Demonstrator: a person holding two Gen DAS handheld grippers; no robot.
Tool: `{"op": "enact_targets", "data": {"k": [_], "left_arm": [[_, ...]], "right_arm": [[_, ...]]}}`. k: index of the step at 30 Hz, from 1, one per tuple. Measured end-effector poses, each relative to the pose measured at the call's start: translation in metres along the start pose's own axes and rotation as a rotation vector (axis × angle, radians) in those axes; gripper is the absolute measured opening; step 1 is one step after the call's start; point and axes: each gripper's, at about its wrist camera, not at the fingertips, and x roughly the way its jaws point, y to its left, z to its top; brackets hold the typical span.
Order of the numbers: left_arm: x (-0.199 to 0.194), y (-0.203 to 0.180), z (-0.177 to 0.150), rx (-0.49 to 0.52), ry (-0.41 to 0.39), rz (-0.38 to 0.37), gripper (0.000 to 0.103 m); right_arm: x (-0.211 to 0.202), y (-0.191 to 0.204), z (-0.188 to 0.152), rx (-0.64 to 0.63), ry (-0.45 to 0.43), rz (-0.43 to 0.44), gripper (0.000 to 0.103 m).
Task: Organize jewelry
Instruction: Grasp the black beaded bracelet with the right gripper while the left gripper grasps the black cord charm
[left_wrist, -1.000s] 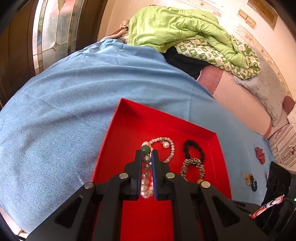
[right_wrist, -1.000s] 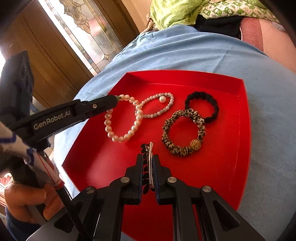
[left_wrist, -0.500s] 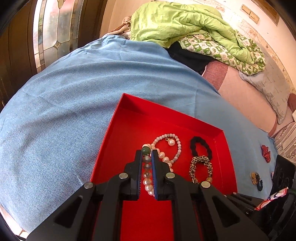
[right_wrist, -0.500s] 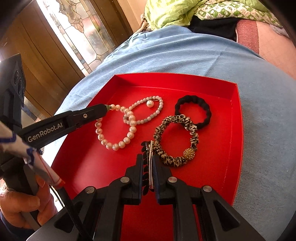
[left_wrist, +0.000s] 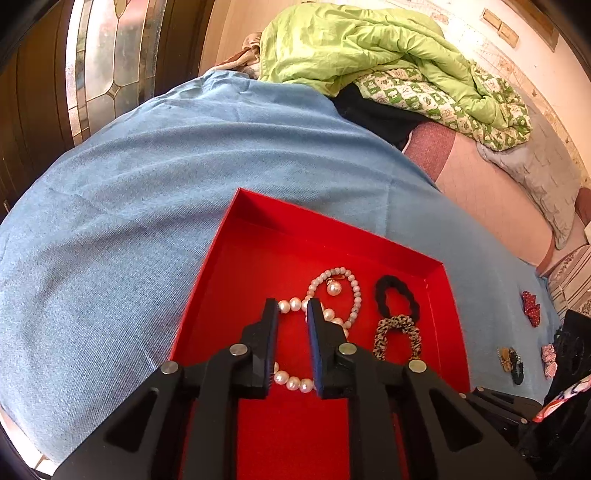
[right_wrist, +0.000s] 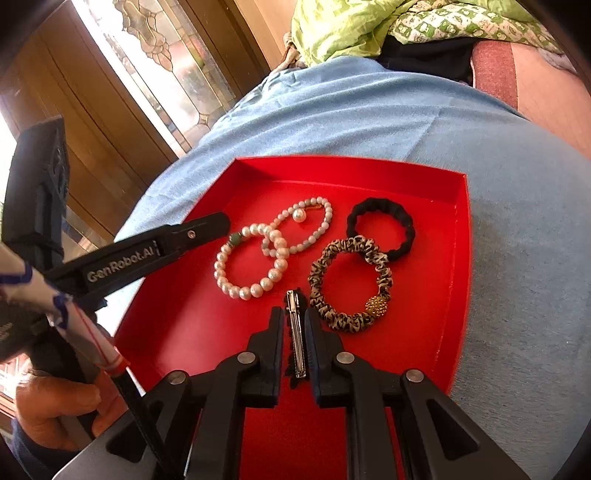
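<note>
White pearl bracelet (right_wrist: 251, 264) — one green bead — lies looped in red tray (right_wrist: 458, 258).

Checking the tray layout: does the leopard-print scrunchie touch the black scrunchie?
Touching. In the right wrist view the leopard-print scrunchie overlaps the black scrunchie's lower edge, no red showing between.

Left gripper (left_wrist: 291, 306) fingers (left_wrist: 269, 325) newly parted, pearl bracelet (right_wrist: 251, 264) now loose on red tray (right_wrist: 184, 332).

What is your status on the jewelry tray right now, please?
Left gripper just opened, pearl bracelet released in red tray. Right gripper shut on hair clip over tray. Nothing in the way.
</note>
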Motion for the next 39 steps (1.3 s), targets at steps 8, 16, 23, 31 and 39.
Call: {"op": "enact_targets", "data": {"k": [8,16,23,31,39], "left_arm": [[-0.005,-0.023,0.001,0.039,-0.033,-0.033,0.015],[-0.001,-0.055,-0.002,0.098,-0.036,-0.054,0.015],[0.005,-0.086,-0.005,0.135,-0.035,-0.081,0.015],[0.011,-0.154,-0.025,0.259,-0.020,-0.160,0.015],[0.024,-0.225,-0.056,0.425,0.036,-0.243,0.015]], "right_arm": [[-0.032,-0.008,-0.003,0.022,-0.046,0.031,0.013],[-0.055,-0.026,-0.011,0.055,-0.062,0.029,0.013],[-0.087,-0.066,-0.020,0.123,-0.090,-0.010,0.013],[-0.153,-0.168,-0.038,0.347,-0.178,-0.140,0.013],[-0.188,-0.268,-0.077,0.567,-0.123,-0.340,0.020]]}}
